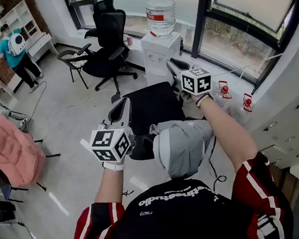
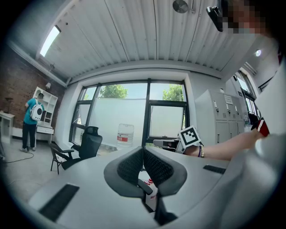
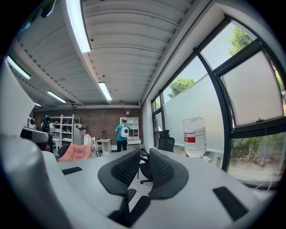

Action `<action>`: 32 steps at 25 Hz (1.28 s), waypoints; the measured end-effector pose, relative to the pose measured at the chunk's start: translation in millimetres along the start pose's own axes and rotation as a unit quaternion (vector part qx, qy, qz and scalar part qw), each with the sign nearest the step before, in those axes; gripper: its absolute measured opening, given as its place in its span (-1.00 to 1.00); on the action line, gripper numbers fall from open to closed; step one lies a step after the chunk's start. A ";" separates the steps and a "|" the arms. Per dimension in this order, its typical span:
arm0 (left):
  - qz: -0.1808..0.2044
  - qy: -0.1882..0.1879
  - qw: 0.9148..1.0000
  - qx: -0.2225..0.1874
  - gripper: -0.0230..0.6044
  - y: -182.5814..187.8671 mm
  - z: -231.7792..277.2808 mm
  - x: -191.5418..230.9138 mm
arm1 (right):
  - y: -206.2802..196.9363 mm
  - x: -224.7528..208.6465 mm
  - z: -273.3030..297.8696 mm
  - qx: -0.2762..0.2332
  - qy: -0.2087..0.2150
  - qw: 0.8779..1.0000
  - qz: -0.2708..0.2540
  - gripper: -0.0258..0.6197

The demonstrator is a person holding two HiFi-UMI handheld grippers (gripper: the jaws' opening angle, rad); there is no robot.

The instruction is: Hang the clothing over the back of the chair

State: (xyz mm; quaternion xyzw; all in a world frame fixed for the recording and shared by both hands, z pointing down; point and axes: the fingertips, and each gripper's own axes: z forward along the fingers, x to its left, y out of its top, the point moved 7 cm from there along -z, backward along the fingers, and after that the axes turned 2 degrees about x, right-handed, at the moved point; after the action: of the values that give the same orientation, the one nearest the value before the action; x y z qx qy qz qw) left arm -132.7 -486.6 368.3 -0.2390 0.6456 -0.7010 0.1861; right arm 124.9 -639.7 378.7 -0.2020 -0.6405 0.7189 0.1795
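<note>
A light grey garment point(image 1: 186, 144) lies draped over the back of a black office chair point(image 1: 153, 108), right in front of me. My left gripper point(image 1: 121, 109) is held over the chair's left side, just left of the garment and apart from it. In the left gripper view its jaws point(image 2: 143, 150) are shut with nothing between them. My right gripper point(image 1: 175, 66) is stretched out past the far right of the seat. Its jaws point(image 3: 144, 154) are closed to a thin slit and hold nothing. The right gripper's marker cube point(image 2: 191, 137) also shows in the left gripper view.
A second black office chair point(image 1: 105, 47) stands further back, next to a white water dispenser point(image 1: 160, 15) by the window. A pink cloth point(image 1: 16, 153) hangs over a chair at the left. A person with a backpack point(image 1: 16, 50) stands far left. Cables lie on the floor.
</note>
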 end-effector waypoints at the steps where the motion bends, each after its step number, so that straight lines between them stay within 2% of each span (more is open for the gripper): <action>1: 0.000 0.000 1.000 0.000 -0.85 -0.3 -2.9 -0.9 | -0.2 3.2 -3.0 -0.001 0.001 1.000 -0.001 -0.68; 11: 0.002 -0.004 1.000 -0.002 -0.85 -0.1 -18.0 -13.2 | 0.8 18.8 -24.2 -0.007 0.000 1.000 -0.009 -0.69; 21: 0.007 -0.002 1.000 -0.007 -0.85 2.9 -28.6 -21.2 | 0.8 31.2 -40.2 -0.024 0.006 1.000 0.008 -0.87; 28: 0.041 0.018 0.999 -0.017 -0.85 2.9 -36.5 -24.7 | -0.6 48.9 -57.2 -0.026 0.007 0.999 0.022 -0.87; 32: 0.040 0.027 0.999 -0.025 -0.85 3.5 -42.5 -21.8 | 3.4 62.6 -71.6 -0.033 0.002 0.999 0.030 -0.87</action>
State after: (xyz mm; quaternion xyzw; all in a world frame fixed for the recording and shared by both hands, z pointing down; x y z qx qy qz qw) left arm -139.5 -439.8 360.5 -0.1988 0.6768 -0.6829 0.1902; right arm 108.7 -547.0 364.5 -0.2281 -0.6573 0.7019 0.1524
